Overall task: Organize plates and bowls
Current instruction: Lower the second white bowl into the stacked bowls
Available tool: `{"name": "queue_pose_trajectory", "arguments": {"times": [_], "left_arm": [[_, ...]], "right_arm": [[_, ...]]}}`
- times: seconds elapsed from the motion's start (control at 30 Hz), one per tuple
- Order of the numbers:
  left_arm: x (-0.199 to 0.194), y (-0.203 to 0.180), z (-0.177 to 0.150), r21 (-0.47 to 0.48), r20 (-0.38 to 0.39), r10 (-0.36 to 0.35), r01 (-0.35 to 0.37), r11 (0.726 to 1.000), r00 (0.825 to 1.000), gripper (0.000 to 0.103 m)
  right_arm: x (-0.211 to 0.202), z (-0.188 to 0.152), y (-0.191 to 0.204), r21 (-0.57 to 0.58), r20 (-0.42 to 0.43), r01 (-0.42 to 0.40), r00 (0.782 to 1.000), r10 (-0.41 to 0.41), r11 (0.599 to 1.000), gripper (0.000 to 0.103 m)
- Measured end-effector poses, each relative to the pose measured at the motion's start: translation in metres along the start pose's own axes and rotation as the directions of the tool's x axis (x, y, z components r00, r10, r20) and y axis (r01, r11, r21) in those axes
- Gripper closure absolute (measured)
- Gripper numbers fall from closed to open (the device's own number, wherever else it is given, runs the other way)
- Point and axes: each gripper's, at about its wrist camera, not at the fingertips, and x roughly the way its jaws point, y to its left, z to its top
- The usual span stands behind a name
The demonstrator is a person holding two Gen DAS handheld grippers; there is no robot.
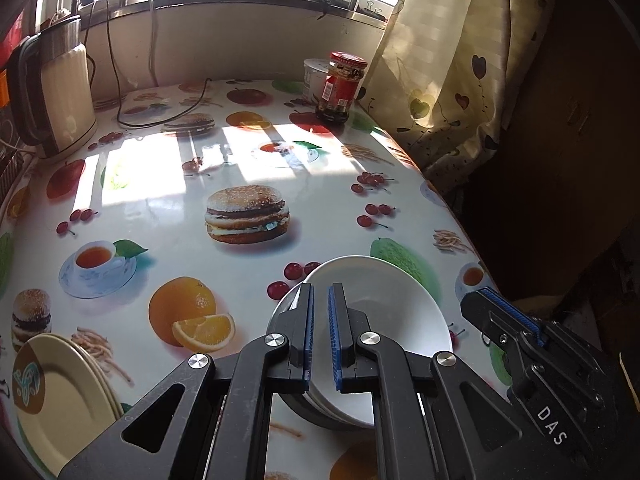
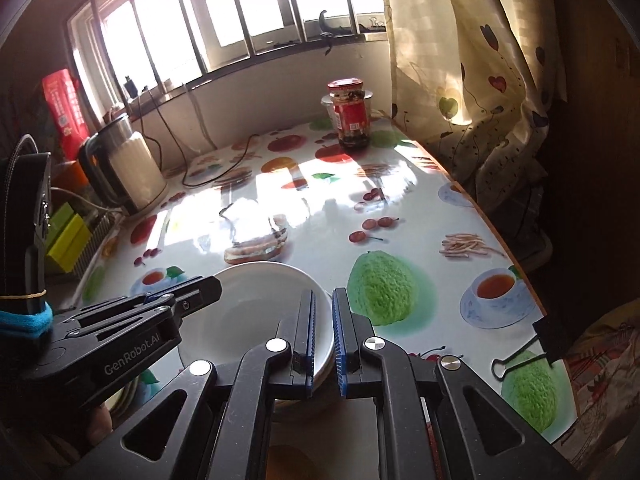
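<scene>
1. Straddling the left rim of the stacked white bowls (image 1: 384, 320), the left hand-held gripper (image 1: 320, 336) has its jaws only a little apart; whether the pads actually pinch the rim cannot be told.
2. The right hand-held gripper (image 2: 323, 340) straddles the stack's opposite rim in the same way, jaws narrowly apart with the edge between them, so the bowls (image 2: 256, 312) are probably being steadied from both sides.
3. The bowls sit nested on the near part of the bench (image 1: 168, 208), which has a printed fruit-and-burger cover; nesting keeps them compact and easy to handle as one.
4. A separate stack of cream plates (image 1: 60, 392) lies at the near left edge, well apart from the bowls, which suggests sorting by type.
5. An electric kettle (image 1: 56, 92) and a red-lidded jar (image 1: 340, 88) stand far back near the window, clear of the work.
6. A binder clip (image 2: 532, 344) pins the cover to the bench's right edge.
</scene>
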Motion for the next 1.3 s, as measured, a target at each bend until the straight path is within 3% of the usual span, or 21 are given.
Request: {"name": "queue_pose_trajectory", "arguments": {"times": [0.37,0.67,1.0,1.3], "left_arm": [[-0.003,0.0,-0.004,0.024,0.014,-0.005,0.005,1.0,1.0,0.096],[-0.013,0.0,-0.003,0.05,0.065,0.029,-0.032,0.998,0.997,0.096],[-0.007,0.009,-0.006,0.022,0.039,0.0,-0.001,1.0,0.999,0.094],[0.003,0.013,-0.012,0.007,0.005,-0.004,0.004,1.0,1.0,0.094]], "right_arm": [[0.011,-0.008,-0.005,0.029,-0.04,-0.023,0.999,0.024,0.999,0.093],[0.012,-0.011,-0.011,0.042,-0.055,-0.02,0.998,0.023,0.999,0.081],[0.018,-0.016,-0.015,0.061,-0.08,-0.025,0.996,0.03,0.998,0.073],[0.022,-0.017,-0.014,0.078,-0.089,-0.055,0.994,0.062,0.995,0.072]]}}
